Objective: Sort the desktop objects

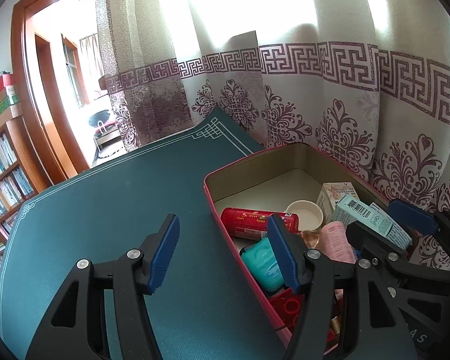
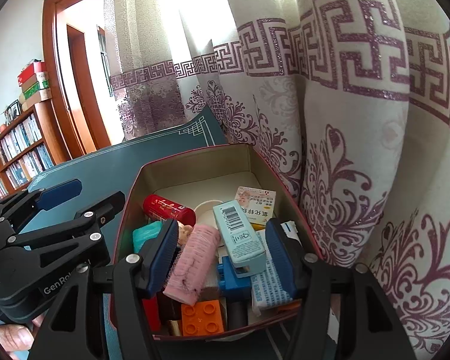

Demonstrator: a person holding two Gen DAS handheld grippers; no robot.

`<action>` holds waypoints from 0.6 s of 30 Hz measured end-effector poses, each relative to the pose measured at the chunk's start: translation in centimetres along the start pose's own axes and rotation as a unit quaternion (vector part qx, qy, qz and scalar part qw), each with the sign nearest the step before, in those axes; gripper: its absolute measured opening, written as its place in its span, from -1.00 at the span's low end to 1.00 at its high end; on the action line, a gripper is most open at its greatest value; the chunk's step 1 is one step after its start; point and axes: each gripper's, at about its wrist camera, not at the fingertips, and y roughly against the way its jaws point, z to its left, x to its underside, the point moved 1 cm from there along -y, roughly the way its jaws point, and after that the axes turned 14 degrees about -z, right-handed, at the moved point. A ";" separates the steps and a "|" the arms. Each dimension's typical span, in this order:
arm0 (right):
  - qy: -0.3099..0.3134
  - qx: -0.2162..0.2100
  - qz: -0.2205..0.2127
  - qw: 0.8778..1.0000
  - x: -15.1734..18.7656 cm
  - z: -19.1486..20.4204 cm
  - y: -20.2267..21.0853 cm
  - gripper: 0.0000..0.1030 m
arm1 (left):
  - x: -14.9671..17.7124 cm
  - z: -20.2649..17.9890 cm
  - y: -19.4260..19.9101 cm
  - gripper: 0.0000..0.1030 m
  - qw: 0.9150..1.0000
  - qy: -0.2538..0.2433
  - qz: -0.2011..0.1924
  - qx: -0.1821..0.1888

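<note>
A red tin box stands open on the teal desk mat. It holds a red tube, a white cup, a teal pack, a pink hair roller, a light-blue carton, a medicine box, a blue brick and an orange brick. My left gripper is open and straddles the box's left wall, holding nothing. Over the box's near end my right gripper is open, with the roller and carton lying loose between its fingers.
A patterned curtain hangs right behind the box and mat. On the left are a bookshelf and a wooden doorway. A person's hand shows at the lower left of the right wrist view.
</note>
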 end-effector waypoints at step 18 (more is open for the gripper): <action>-0.018 -0.001 -0.005 1.000 -0.2 0.1 1.0 0.68 | 0.4 2.8 1.7 0.25 0.998 0.063 0.014 0.001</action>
